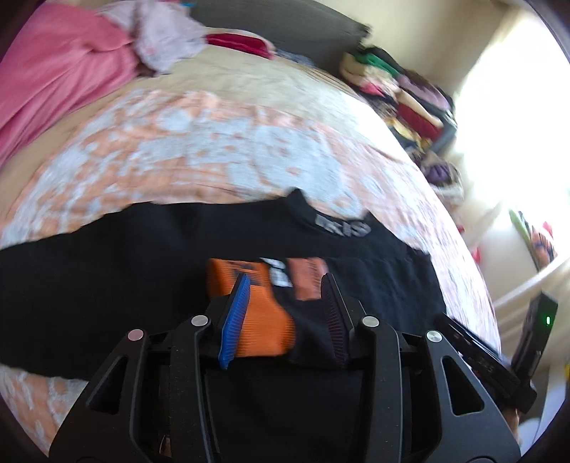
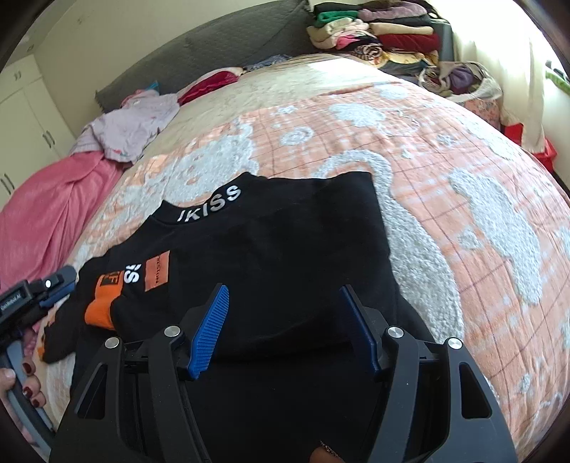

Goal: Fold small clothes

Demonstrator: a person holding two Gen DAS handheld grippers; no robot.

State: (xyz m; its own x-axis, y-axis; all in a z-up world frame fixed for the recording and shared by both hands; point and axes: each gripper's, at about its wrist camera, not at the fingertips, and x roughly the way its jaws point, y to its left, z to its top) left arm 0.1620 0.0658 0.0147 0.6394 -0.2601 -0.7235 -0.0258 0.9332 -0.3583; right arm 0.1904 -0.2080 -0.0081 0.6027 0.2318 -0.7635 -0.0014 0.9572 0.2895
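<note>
You work on a black shirt [image 2: 270, 249] spread flat on the bed [image 2: 445, 171], collar away from you, so that its sides can be turned inward. Your left gripper [image 1: 285, 285] hovers over the orange cuff [image 1: 260, 320] of a sleeve already laid across the chest; its jaws stand partly apart and, as far as the blurred view allows, the pads do not press the cloth. Your right gripper [image 2: 285, 288] stands with jaws well apart and nothing between the pads, low over the shirt's near edge, probably placed to take the next fold. The shirt is a soft, matt knit with white lettering on the collar and orange patches. The bedspread is peach with raised, fleecy grey motifs. Stacked folded clothes [image 2: 384, 32] wait beyond the bed.
</note>
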